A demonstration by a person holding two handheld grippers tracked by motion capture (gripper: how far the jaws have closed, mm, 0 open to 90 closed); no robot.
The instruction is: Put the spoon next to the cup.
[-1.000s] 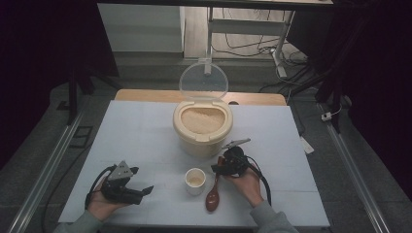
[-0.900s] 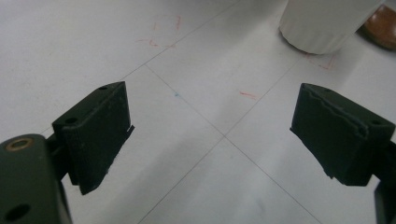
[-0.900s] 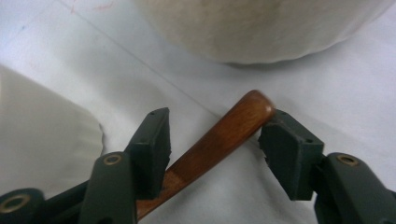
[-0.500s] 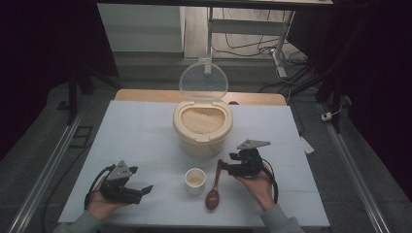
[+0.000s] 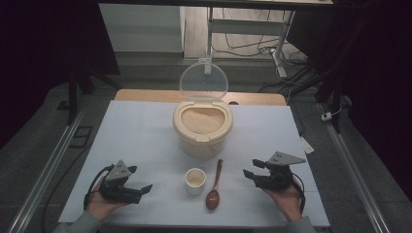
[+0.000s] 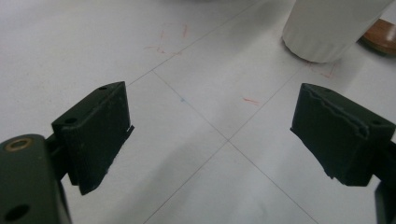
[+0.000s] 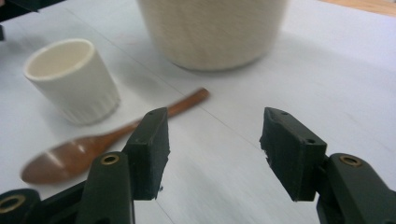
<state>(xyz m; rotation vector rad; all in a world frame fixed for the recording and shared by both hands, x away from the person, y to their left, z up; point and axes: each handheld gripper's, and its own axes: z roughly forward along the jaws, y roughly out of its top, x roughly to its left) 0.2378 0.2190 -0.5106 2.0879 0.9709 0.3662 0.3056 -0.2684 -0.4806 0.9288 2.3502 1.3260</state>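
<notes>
A cream rice container (image 5: 202, 127) stands at the table's middle with its clear lid (image 5: 203, 81) swung up; it is full of rice. In front of it stand a small white cup (image 5: 195, 181) and a brown wooden spoon (image 5: 215, 186), which lies flat with its bowl toward me. My right gripper (image 5: 251, 168) is held to the right of the spoon, open and pointing left. Its jaws have just been closing slightly with nothing between them. In the right gripper view the right gripper (image 7: 215, 135) faces the spoon (image 7: 93, 149) and cup (image 7: 72, 79). My left gripper (image 5: 138, 178) rests open, left of the cup.
The white table sheet (image 5: 145, 131) has free room on both sides of the container. In the left gripper view the left gripper (image 6: 210, 126) spans bare sheet, with the cup (image 6: 327, 28) ahead at the upper right. Dark floor and metal rails flank the table.
My right gripper has drawn away to the right from the spoon's handle. The spoon stays lying beside the cup. The left gripper has not moved.
</notes>
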